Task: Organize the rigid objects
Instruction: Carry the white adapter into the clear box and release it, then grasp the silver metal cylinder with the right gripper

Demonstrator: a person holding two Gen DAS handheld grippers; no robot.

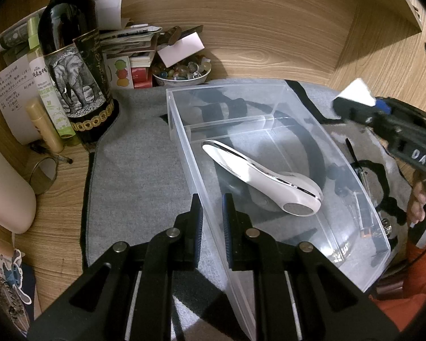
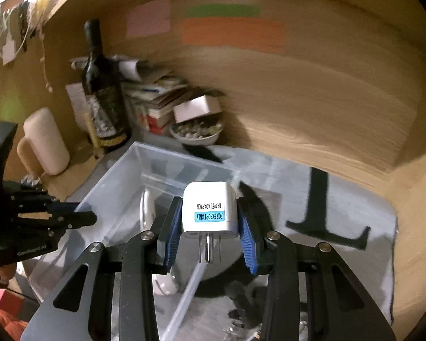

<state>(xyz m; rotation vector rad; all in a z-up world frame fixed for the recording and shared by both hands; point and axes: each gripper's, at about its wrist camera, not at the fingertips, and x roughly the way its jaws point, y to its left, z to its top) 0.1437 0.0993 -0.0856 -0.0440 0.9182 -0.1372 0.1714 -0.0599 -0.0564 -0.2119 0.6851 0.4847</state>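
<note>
Wooden desk (image 1: pixel 269 42) under grey cloth (image 1: pixel 136 153)

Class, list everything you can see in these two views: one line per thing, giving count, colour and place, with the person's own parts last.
Clear box: one, transparent, on the grey mat.
White handheld device: one, white and silver, inside the box.
Travel adapter: one, white with blue label, between the right fingers.
Grey mat: one, on the wooden desk.
Wine bottle: one, dark, elephant label, back left.
Bowl of beads: one, white, behind the box.
Stack of booklets: one, mixed colours, beside the bottle.
Left gripper: black, shut on the box's near wall.
Right gripper: black, blue pads, holding the adapter.
</note>
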